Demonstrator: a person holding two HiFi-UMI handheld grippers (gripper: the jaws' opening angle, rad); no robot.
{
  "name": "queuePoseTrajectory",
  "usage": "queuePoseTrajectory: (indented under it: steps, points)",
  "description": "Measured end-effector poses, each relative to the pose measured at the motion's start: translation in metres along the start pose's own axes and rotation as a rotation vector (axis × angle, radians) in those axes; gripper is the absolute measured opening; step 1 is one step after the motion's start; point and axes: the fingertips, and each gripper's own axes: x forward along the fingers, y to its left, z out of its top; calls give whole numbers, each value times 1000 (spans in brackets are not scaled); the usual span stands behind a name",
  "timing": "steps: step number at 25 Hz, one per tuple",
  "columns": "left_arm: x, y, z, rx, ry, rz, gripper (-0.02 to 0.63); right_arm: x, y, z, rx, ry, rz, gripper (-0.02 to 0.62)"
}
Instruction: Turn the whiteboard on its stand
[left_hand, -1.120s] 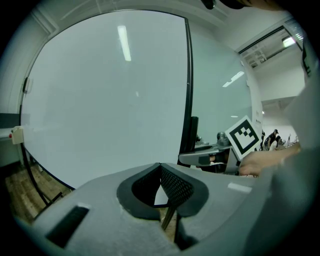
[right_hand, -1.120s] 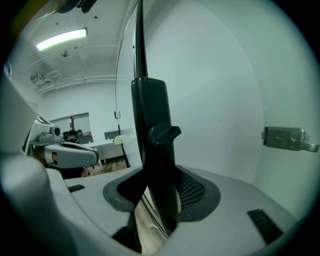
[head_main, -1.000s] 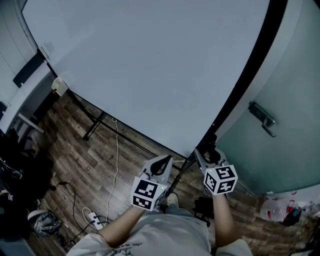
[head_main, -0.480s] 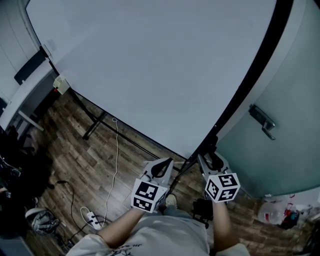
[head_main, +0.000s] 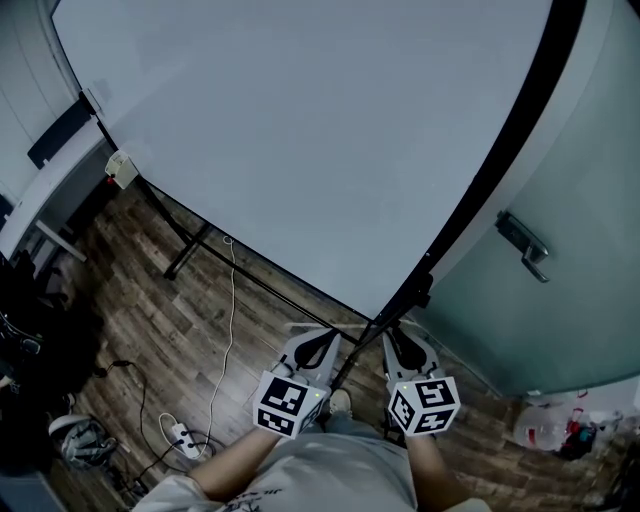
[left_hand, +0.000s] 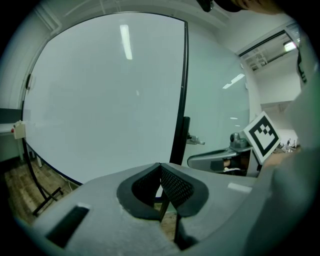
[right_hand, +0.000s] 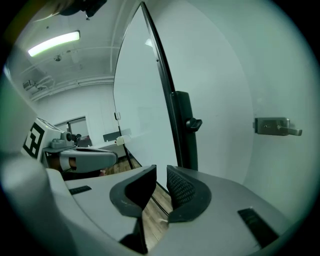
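The whiteboard (head_main: 300, 130) is a large white panel with a black frame, and it fills most of the head view. Its black stand post (head_main: 418, 288) carries a clamp knob (right_hand: 194, 123) at the board's right edge. My left gripper (head_main: 322, 342) hangs low in front of the board's bottom edge, shut with nothing in it; its pads (left_hand: 172, 186) meet at the tip. My right gripper (head_main: 402, 342) hovers just short of the post. Its jaws are closing, a narrow gap (right_hand: 161, 186) still shows, and nothing is between them. The board (left_hand: 100, 100) also fills the left gripper view.
A pale door with a metal handle (head_main: 525, 245) stands right of the post. On the wooden floor lie a white cable (head_main: 232, 330) and a power strip (head_main: 185, 437). A desk (head_main: 50, 190) and dark bags (head_main: 30, 330) are at the left. A plastic bag (head_main: 560, 425) lies at the lower right.
My right gripper has drawn back from the stand post toward my body and its jaws have narrowed. My left gripper has dropped back slightly. The board looks unmoved.
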Motion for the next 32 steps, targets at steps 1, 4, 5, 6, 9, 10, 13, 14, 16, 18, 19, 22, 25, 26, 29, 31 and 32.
queuePoseTrajectory:
  steps: [1, 4, 5, 6, 9, 10, 13, 14, 16, 18, 19, 22, 25, 26, 29, 31, 32]
  points:
    - [-3, 1, -2, -2, 4, 7, 11, 0, 4, -1, -6, 3, 5, 57]
    - [-14, 8, -8, -23, 19, 28, 11, -1, 15, -3, -23, 10, 12, 33]
    - [-17, 10, -9, -29, 21, 35, 11, -1, 18, -4, -26, 11, 12, 26]
    - [-20, 12, -10, -31, 22, 43, 11, 0, 20, -4, -27, 12, 15, 18]
    - [-27, 17, -13, -37, 20, 67, 11, 0, 30, -5, -29, 18, 42, 12]
    - [-30, 19, -14, -36, 18, 75, 11, 0, 35, -6, -33, 20, 55, 11]
    - [-39, 21, -14, -41, 10, 93, 11, 0, 51, -5, -53, 26, 95, 8]
    - [-42, 22, -13, -43, 8, 97, 11, 1, 57, -5, -61, 29, 104, 8]
    - [-45, 25, -14, -33, 7, 106, 11, 4, 66, -4, -78, 33, 120, 8]
    - [-49, 28, -16, -22, 5, 113, 11, 6, 73, -4, -88, 35, 138, 8]
    - [-50, 29, -16, -23, 2, 116, 11, 7, 76, -5, -91, 37, 145, 8]
    - [-53, 30, -11, -40, -8, 122, 11, 8, 82, -4, -100, 42, 163, 8]
    - [-55, 31, -13, -30, -4, 127, 11, 8, 83, -3, -106, 43, 169, 8]
    - [-56, 32, -14, -26, -3, 129, 11, 8, 83, -3, -107, 43, 169, 8]
    - [-55, 32, -13, -27, -4, 131, 11, 10, 83, -2, -113, 43, 171, 6]
    - [-53, 31, -12, -30, -5, 130, 11, 11, 84, -2, -113, 43, 175, 8]
    - [-52, 30, -12, -29, -5, 129, 11, 12, 84, -2, -112, 42, 177, 7]
